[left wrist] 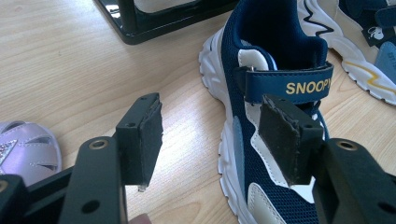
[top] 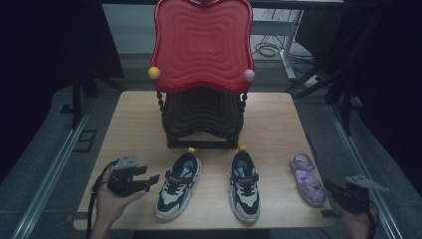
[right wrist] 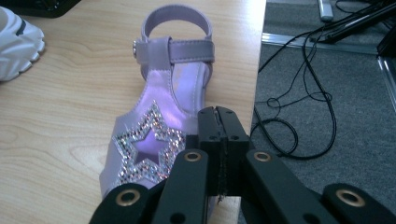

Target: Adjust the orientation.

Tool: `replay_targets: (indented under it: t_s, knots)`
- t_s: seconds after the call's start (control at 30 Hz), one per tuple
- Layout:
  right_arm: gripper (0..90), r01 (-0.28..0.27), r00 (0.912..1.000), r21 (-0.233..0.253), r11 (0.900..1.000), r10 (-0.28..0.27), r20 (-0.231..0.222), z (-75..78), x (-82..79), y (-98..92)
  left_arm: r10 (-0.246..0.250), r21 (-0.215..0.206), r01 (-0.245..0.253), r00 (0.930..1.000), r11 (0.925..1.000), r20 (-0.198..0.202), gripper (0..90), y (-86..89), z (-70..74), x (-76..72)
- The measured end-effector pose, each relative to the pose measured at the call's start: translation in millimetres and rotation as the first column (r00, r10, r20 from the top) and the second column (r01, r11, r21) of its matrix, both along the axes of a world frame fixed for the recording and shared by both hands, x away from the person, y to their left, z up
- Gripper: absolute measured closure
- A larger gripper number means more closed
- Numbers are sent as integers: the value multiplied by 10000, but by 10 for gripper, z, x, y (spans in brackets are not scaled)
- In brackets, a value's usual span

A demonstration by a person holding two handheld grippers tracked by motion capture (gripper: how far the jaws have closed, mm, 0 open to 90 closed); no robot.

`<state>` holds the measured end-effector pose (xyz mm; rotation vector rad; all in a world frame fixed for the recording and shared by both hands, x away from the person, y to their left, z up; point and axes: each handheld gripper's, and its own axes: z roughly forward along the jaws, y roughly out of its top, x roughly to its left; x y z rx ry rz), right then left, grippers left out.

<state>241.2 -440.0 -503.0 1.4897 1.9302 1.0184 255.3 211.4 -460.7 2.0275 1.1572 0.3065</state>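
Two navy and white sneakers lie side by side near the table's front, the left one point(top: 178, 185) and the right one point(top: 244, 185). A purple sandal point(top: 307, 178) with a glitter star lies at the front right. My left gripper point(top: 152, 180) is open just left of the left sneaker; in the left gripper view point(left wrist: 212, 107) its jaws frame the sneaker's SNOOPY strap point(left wrist: 285, 84) without touching it. My right gripper point(top: 332, 188) is shut and empty by the sandal's toe, and in the right gripper view point(right wrist: 218, 112) it hovers over the sandal point(right wrist: 159, 116).
A red and black two-tier rack point(top: 201, 45) stands at the back middle of the wooden table point(top: 134, 119). Part of another purple sandal point(left wrist: 23, 149) lies left of my left gripper. Cables point(right wrist: 299, 107) trail on the grey floor beyond the table's right edge.
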Motion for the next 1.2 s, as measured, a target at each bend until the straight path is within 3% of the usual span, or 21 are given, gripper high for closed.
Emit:
replay_targets:
  t_s: [0.5, 0.57, 0.6, 0.83, 1.2]
  knots:
    - [900, -261, 9995, -68, 9996, 260, -179, 12, -31, 83, -43, 57, 44, 9999, 10000, -136, 396, -29, -28, 3]
    - [900, -260, 9994, -19, 9997, 259, -226, 18, -42, 101, -66, 45, 66, 9999, 10000, -135, 396, -31, -24, 0]
    - [900, -326, 9992, 274, 9991, 333, -236, 22, -54, 117, -72, 44, 73, 9999, 10000, -136, 395, -33, -24, -2]
    - [900, -337, 9983, 120, 9994, 343, -468, 19, -81, 195, -57, 38, 57, 9998, 10000, -166, 395, -26, -27, -6]
    - [900, -1087, 9923, 150, 9940, 1094, -585, 38, -114, 408, 39, -29, -39, 10000, 10000, -36, 393, 19, 21, -7]
